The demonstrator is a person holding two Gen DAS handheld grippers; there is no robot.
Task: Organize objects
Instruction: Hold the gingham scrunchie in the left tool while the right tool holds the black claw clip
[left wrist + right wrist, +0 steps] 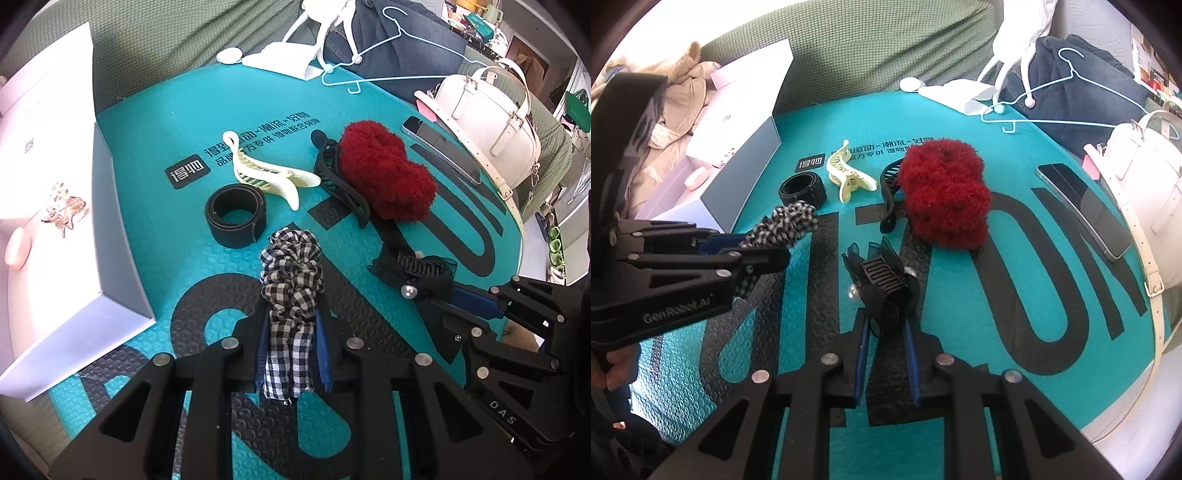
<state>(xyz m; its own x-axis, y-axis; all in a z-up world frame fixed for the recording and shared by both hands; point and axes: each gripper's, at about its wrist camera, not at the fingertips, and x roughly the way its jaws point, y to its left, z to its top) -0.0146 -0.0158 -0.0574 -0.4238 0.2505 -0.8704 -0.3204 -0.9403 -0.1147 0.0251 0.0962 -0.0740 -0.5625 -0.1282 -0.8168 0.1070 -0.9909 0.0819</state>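
**Hair accessories gripped in both hands over the teal mat**

Checked scrunchie (291,280) sits clamped between the left gripper (290,354) pads, its free end draping toward the mat (147,147). Just beside it, the right gripper (886,332) is closed on the black bow clip (882,280). 4 pieces remain on the mat: red scrunchie (384,173), black claw clip (332,173), cream claw clip (266,173), black band (234,216). Lift both clear before carrying, probably toward the open white box (48,206), keeping the dangling fabric off the remaining pieces.
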